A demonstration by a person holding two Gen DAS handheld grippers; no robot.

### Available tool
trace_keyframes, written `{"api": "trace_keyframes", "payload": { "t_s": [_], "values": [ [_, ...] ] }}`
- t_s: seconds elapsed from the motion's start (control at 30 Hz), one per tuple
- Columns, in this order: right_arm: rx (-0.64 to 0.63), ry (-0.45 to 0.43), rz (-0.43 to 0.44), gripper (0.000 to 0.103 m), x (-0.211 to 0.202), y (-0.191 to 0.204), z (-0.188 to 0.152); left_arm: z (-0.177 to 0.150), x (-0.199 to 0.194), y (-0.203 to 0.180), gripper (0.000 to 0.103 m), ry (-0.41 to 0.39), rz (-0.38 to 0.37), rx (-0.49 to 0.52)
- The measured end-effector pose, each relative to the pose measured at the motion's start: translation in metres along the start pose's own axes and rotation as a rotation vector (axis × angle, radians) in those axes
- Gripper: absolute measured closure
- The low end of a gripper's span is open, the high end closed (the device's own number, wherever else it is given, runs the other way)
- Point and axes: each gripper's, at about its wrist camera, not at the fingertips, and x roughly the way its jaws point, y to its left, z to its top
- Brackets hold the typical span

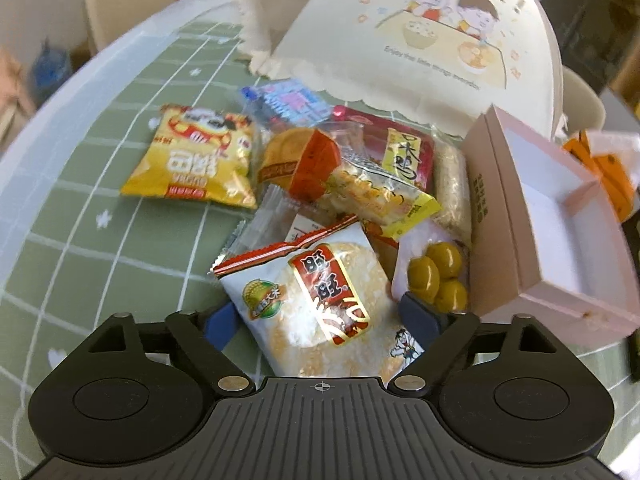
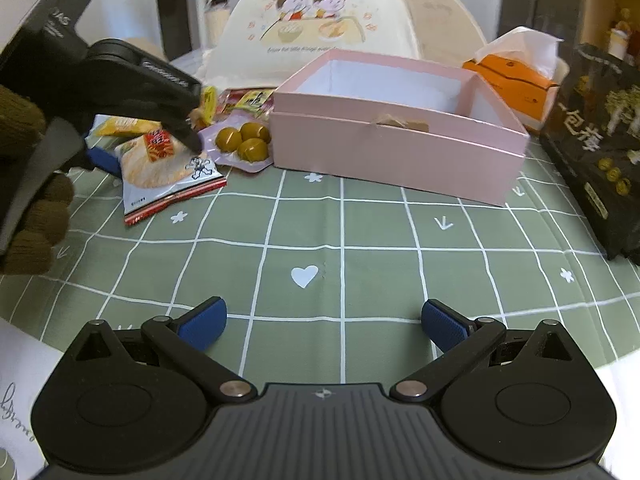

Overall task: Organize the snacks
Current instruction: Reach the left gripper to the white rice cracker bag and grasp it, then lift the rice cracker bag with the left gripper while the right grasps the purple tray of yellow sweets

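A pile of snack packets lies on the green checked tablecloth left of an open pink box, which also shows in the right wrist view. My left gripper is open, its blue pads on either side of a white rice-cracker packet, seen too in the right wrist view. A packet of green olives lies beside it against the box. A yellow packet lies at the pile's left. My right gripper is open and empty above bare cloth in front of the box.
A cream food cover with a cartoon stands behind the box. An orange tissue box sits at back right. A dark snack bag stands at the right edge. White paper lies at the near left.
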Motion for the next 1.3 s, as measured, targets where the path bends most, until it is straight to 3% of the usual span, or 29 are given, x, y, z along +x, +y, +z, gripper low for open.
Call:
{"api": "trace_keyframes", "payload": {
  "t_s": [0.03, 0.13, 0.23, 0.33, 0.4, 0.5, 0.57, 0.7, 0.77, 0.83, 0.93, 1.0, 1.07, 1.2, 1.3],
  "values": [
    [-0.023, -0.01, -0.012, 0.012, -0.002, 0.001, 0.006, 0.0, 0.001, -0.002, 0.011, -0.009, 0.003, 0.031],
    [-0.073, -0.13, -0.077, 0.012, -0.015, 0.002, 0.037, -0.004, -0.005, 0.003, 0.014, -0.02, -0.014, 0.093],
    [-0.1, -0.202, -0.075, 0.012, -0.017, 0.006, 0.077, -0.011, -0.016, 0.014, 0.016, -0.026, 0.012, 0.15],
    [-0.145, -0.19, -0.123, 0.012, 0.01, 0.016, 0.116, -0.019, -0.025, 0.03, 0.017, -0.004, 0.016, 0.159],
    [-0.173, -0.124, -0.138, 0.012, 0.044, 0.024, 0.135, -0.025, -0.032, 0.041, 0.023, 0.007, -0.007, 0.158],
    [-0.165, -0.034, -0.159, 0.015, 0.072, 0.023, 0.142, -0.031, -0.043, 0.053, 0.029, 0.006, -0.06, 0.17],
    [-0.159, -0.052, -0.175, 0.015, 0.07, 0.02, 0.137, -0.035, -0.047, 0.059, 0.03, -0.007, -0.076, 0.188],
    [-0.177, -0.118, -0.373, 0.015, 0.062, 0.027, 0.118, -0.041, -0.043, 0.07, 0.028, -0.034, -0.133, 0.193],
    [-0.08, -0.112, -0.343, 0.015, 0.046, 0.026, 0.113, -0.04, -0.042, 0.072, 0.029, -0.032, -0.167, 0.201],
    [0.083, -0.105, -0.221, 0.014, 0.027, 0.025, 0.103, -0.039, -0.043, 0.077, 0.03, -0.015, -0.203, 0.217],
    [0.226, 0.005, -0.097, 0.014, 0.031, 0.036, 0.104, -0.038, -0.047, 0.086, 0.031, 0.02, -0.208, 0.225],
    [0.239, 0.039, -0.084, 0.015, 0.043, 0.048, 0.115, -0.035, -0.05, 0.095, 0.034, 0.032, -0.202, 0.215],
    [0.197, 0.013, -0.091, 0.016, 0.057, 0.062, 0.127, -0.032, -0.052, 0.104, 0.034, 0.029, -0.203, 0.191],
    [0.105, 0.015, -0.094, 0.034, 0.096, 0.085, 0.14, -0.037, -0.055, 0.121, 0.034, 0.05, -0.246, 0.102],
    [0.117, 0.035, -0.079, 0.043, 0.109, 0.085, 0.137, -0.043, -0.062, 0.131, 0.034, 0.06, -0.279, -0.005]
  ]
}}
